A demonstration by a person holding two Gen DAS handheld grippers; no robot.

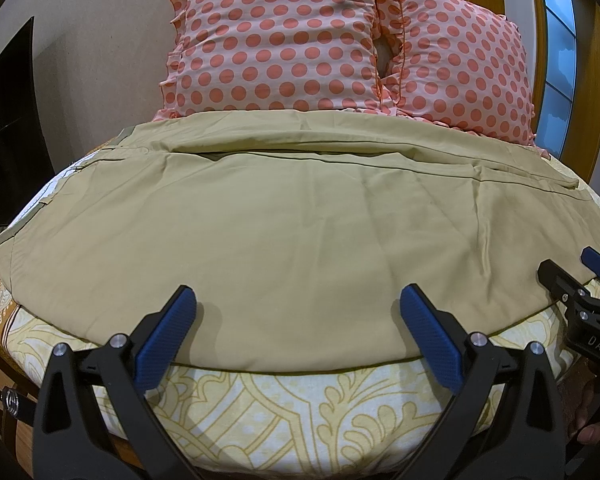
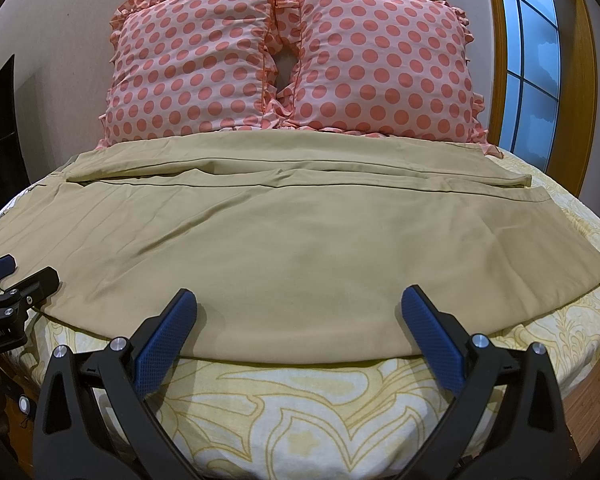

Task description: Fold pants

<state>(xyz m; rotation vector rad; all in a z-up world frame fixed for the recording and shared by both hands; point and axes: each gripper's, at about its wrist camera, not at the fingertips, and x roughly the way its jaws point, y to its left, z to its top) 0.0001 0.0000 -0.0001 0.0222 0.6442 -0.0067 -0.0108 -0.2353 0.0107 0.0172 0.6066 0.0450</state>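
**Khaki pants flat on the bed, both your grippers parked at the near hem**

Biggest thing first: the bed (image 2: 300, 412), with its yellow-and-cream patterned sheet, fills most of both views. I'll place everything off its near edge. A strip of bare sheet runs along that edge under your tools, and there's more bare sheet off to the right side in the right wrist view.

The pants (image 2: 292, 256) are laid across the bed, covering most of the middle. Their near edge sits a little back from the bed's near edge, and the far edge runs up to the pillows. You can see a lengthwise seam and an overlapping layer on the far half, plus a few soft wrinkles.

Two pink polka-dot pillows (image 2: 284, 60) stand side by side at the far end, touching the pants' far edge.

Your left gripper (image 1: 298, 312) has its jaws spread wide, blue pads (image 1: 168, 340) straddling the pants' near edge, pinching nothing. Your right gripper (image 2: 298, 312) is the same deal: spread wide over the near hem, holding nothing. They sit near each other, each poking into the other's view.
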